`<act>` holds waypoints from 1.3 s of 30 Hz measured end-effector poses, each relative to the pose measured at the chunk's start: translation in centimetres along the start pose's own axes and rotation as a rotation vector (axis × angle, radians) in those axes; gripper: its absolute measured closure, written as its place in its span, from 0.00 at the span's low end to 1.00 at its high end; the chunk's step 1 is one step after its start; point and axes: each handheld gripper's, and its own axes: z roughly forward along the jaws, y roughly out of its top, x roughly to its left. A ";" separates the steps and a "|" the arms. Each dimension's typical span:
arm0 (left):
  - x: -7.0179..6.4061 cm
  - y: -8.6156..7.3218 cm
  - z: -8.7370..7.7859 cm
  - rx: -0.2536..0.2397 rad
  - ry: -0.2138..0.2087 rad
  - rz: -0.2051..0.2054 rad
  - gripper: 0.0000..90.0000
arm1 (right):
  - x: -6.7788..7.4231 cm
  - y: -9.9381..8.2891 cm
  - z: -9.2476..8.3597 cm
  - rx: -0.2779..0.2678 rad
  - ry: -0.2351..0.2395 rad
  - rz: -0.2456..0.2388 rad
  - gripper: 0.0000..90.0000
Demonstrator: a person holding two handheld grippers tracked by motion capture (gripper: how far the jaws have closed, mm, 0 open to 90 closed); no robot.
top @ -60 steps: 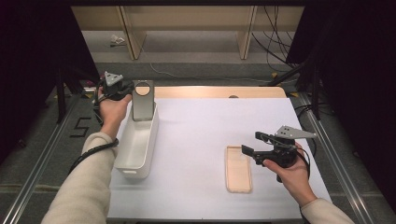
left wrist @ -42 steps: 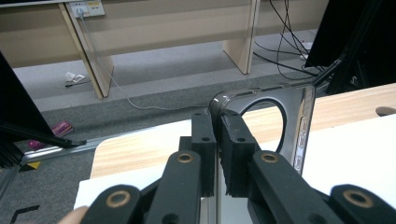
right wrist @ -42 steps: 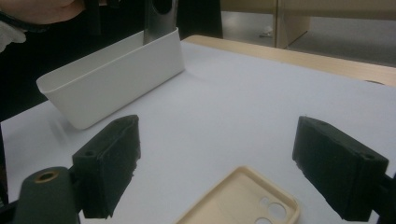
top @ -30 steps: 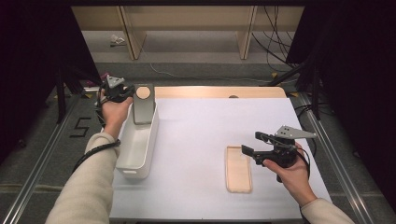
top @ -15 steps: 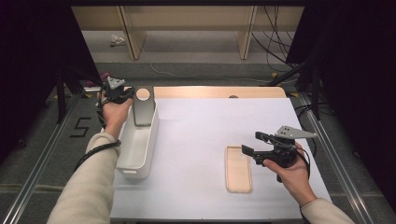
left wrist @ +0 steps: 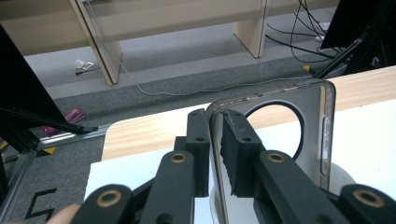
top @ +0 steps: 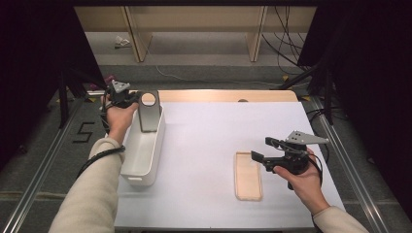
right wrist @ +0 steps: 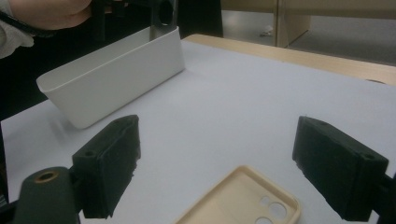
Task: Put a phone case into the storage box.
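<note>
Grey phone case point(left wrist: 280, 135): smooth, semi-gloss, plastic or maybe metal, hard to tell. White bin point(top: 145, 145): smooth matt plastic. Beige phone case point(top: 248, 175): matt, soft-looking plastic. Table point(top: 218, 136): matt white sheet over a light wood top showing at the far edge. Tongs pads point(right wrist: 112, 163): rough black rubbery foam.

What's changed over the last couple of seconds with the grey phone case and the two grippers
Little has. The left gripper has just been opening slightly, with the grey phone case upright between its pads at the far end of the white bin. The right gripper, open, and the beige phone case kept their places.
</note>
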 end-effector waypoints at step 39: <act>-1.2 -0.1 -7.2 -0.005 -0.114 -0.051 0.16 | -0.3 -0.1 0.2 0.016 -0.017 0.020 0.18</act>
